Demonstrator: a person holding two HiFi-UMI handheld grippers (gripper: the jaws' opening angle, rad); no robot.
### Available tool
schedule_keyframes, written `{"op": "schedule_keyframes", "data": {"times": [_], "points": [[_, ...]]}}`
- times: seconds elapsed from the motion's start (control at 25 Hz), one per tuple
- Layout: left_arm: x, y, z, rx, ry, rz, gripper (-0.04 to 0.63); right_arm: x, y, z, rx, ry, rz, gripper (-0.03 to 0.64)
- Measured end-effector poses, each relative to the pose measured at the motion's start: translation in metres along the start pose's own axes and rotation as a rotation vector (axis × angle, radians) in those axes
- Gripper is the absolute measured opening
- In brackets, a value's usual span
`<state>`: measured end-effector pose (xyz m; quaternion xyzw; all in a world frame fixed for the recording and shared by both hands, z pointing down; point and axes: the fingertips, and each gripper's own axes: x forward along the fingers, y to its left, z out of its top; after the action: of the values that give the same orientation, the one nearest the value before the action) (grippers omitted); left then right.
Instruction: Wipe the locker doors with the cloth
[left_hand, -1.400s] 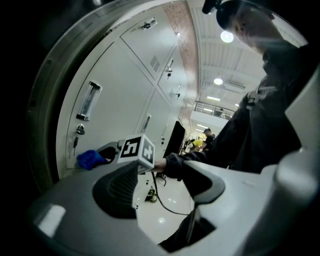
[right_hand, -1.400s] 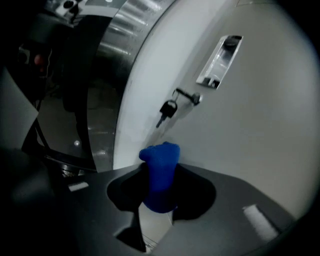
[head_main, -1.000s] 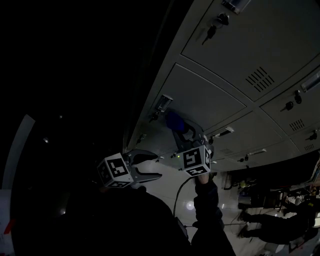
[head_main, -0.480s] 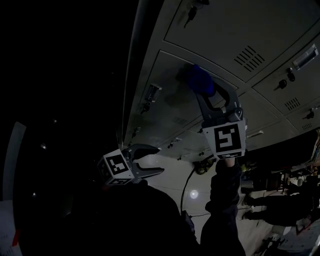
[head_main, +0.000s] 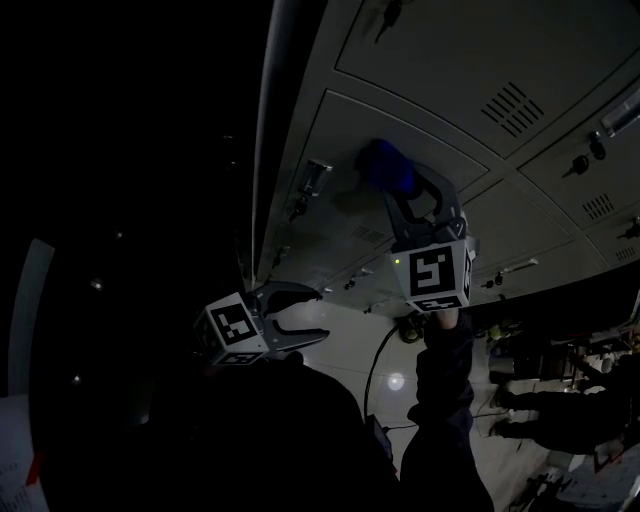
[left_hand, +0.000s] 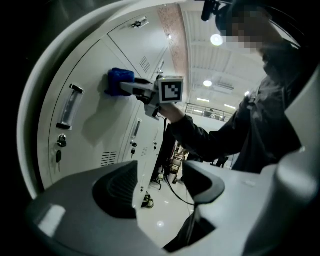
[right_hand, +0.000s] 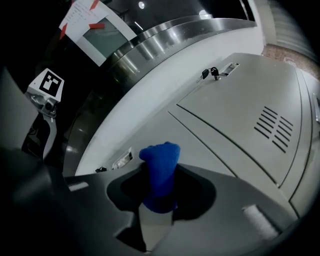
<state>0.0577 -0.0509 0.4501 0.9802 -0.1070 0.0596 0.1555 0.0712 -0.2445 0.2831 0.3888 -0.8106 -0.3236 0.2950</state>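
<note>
A bank of grey locker doors (head_main: 420, 70) fills the upper right of the head view. My right gripper (head_main: 392, 183) is shut on a blue cloth (head_main: 388, 165) and presses it against one door (head_main: 350, 190), right of that door's handle (head_main: 312, 180). The right gripper view shows the blue cloth (right_hand: 160, 175) pinched between the jaws against the grey door (right_hand: 240, 120). My left gripper (head_main: 305, 318) hangs lower and left, away from the lockers, open and empty. In the left gripper view the cloth (left_hand: 120, 81) and right gripper (left_hand: 125, 87) show on the door.
Each door has a handle, key lock (left_hand: 61, 141) and vent slots (right_hand: 272, 127). A cable (head_main: 372, 365) hangs below the right arm over a shiny floor (head_main: 395, 382). The left of the head view is dark. A rounded steel column (right_hand: 150, 45) borders the lockers.
The right gripper with the cloth went up the door from a lower spot, then came back down slightly and leftward. The left gripper has barely moved.
</note>
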Motion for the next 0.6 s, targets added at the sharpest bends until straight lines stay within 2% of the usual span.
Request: {"op": "schedule_keyframes", "data": {"times": [0.6], "points": [[0.005,0.005,-0.008,-0.024,0.033,0.001,0.262,0.025,0.079,-0.066,0.060,0.076,0.123,0.123]]}}
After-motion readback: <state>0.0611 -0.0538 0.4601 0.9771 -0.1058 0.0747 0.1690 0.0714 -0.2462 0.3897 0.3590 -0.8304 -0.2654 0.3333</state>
